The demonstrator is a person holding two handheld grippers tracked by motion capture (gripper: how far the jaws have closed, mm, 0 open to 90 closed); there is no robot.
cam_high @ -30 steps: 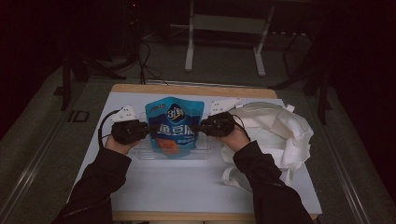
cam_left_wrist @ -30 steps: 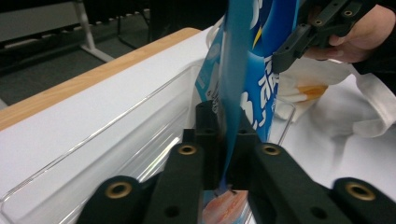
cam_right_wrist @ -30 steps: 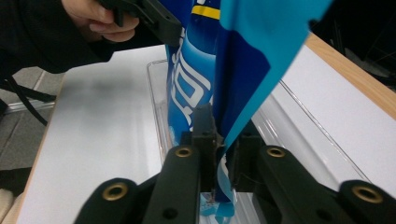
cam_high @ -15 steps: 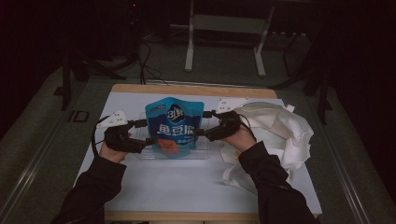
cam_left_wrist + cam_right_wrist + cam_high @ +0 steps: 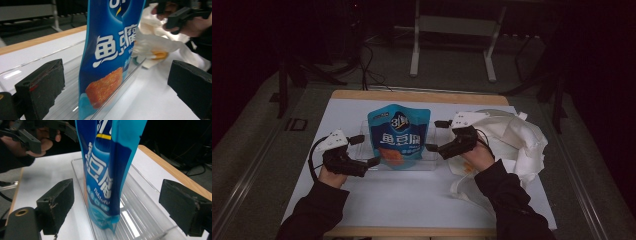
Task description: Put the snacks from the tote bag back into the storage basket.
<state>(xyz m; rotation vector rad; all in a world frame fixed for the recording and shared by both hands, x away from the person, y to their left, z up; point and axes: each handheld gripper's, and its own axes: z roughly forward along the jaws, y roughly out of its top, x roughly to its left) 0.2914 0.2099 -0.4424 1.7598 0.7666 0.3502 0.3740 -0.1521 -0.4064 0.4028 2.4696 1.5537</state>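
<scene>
Standing glossy blue pouch [image 5: 399, 136] in ribbed clear tray [image 5: 140, 212]

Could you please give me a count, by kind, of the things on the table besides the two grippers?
Blue snack pouch, standing upright in the tray: 1
Clear plastic tray: 1
White cloth bag, crumpled at the right of the table: 1
Total: 3

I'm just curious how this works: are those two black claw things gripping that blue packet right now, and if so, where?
Nothing is held. Both grippers, left and right, are open beside the blue pouch, which stands in the clear tray.
</scene>
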